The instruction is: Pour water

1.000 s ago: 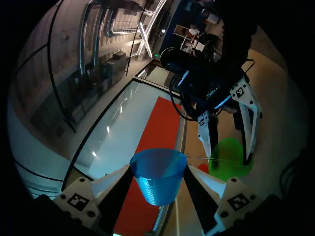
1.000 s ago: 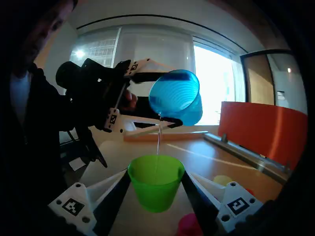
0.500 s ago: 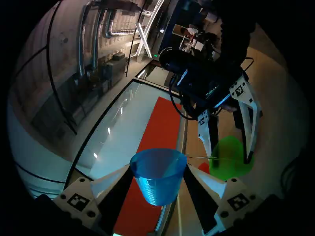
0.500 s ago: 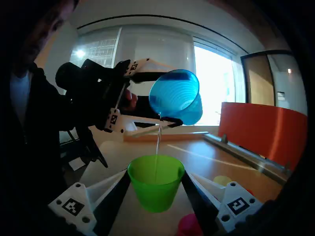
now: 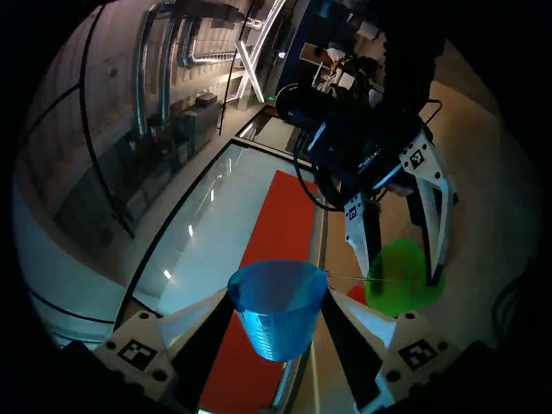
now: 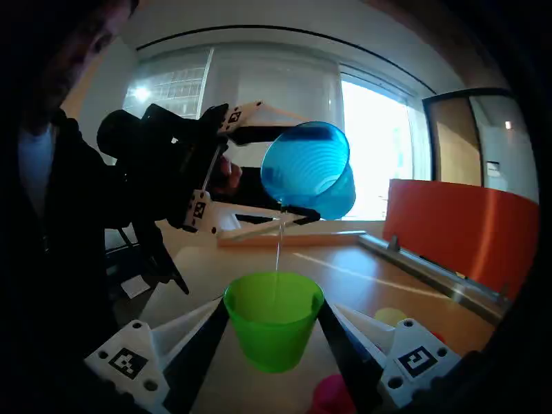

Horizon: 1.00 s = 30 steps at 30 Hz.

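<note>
The left gripper (image 5: 277,302) pinches the tipped see-through blue plastic cup (image 6: 307,171) just above the green plastic cup (image 6: 274,339) pinched by the right gripper (image 6: 273,307), and both light, bendy cups likely need a soft squeeze on their sides.

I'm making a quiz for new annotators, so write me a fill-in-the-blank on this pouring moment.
The left tongs tip the translucent blue plastic cup, and a thin stream of ____ runs out.
The right tongs grip the receiving plastic cup, coloured ____.
Of the two cups, the ____ one is higher.
Missing words: water; green; blue.
</note>
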Each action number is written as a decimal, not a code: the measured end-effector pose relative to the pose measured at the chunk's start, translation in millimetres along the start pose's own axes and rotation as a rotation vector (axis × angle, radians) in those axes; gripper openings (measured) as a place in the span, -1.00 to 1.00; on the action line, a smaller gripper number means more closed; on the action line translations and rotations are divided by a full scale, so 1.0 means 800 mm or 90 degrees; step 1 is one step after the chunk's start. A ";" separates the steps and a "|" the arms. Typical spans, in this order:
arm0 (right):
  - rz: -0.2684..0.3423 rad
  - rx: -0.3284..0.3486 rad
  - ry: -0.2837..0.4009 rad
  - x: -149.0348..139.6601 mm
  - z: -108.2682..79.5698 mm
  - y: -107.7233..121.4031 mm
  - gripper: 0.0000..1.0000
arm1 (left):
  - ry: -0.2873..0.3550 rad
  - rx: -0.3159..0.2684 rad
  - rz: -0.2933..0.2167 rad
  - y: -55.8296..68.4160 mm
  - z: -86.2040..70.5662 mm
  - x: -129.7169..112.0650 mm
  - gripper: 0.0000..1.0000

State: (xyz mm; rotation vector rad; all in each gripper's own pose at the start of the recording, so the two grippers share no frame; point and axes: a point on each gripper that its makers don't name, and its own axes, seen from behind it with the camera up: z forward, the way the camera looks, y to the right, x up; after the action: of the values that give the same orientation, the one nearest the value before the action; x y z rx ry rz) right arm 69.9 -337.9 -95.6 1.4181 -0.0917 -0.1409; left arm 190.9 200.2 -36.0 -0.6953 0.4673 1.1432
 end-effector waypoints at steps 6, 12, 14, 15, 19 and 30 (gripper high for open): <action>-0.001 0.000 0.000 -0.001 0.000 0.000 0.81 | 0.002 0.001 0.002 -0.001 0.000 0.002 0.69; -0.003 0.002 -0.001 -0.001 0.001 -0.001 0.81 | 0.002 0.002 0.006 -0.003 -0.001 0.002 0.69; -0.003 0.002 -0.001 -0.001 0.000 -0.001 0.81 | 0.002 0.002 0.007 -0.004 -0.001 0.003 0.69; -0.004 0.002 -0.001 -0.001 0.000 -0.001 0.81 | 0.002 0.002 0.007 -0.004 -0.001 0.003 0.69; -0.004 0.002 -0.001 -0.001 -0.001 0.000 0.81 | 0.003 0.003 0.013 -0.005 -0.001 0.004 0.69; -0.005 0.003 0.000 -0.002 0.000 -0.001 0.81 | 0.004 0.002 0.024 -0.004 -0.002 0.004 0.69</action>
State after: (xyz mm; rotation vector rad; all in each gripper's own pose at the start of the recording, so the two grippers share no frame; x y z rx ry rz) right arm 68.6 -337.6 -96.5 1.4237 -0.0869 -0.1472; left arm 195.2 200.5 -38.1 -0.6891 0.4887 1.1753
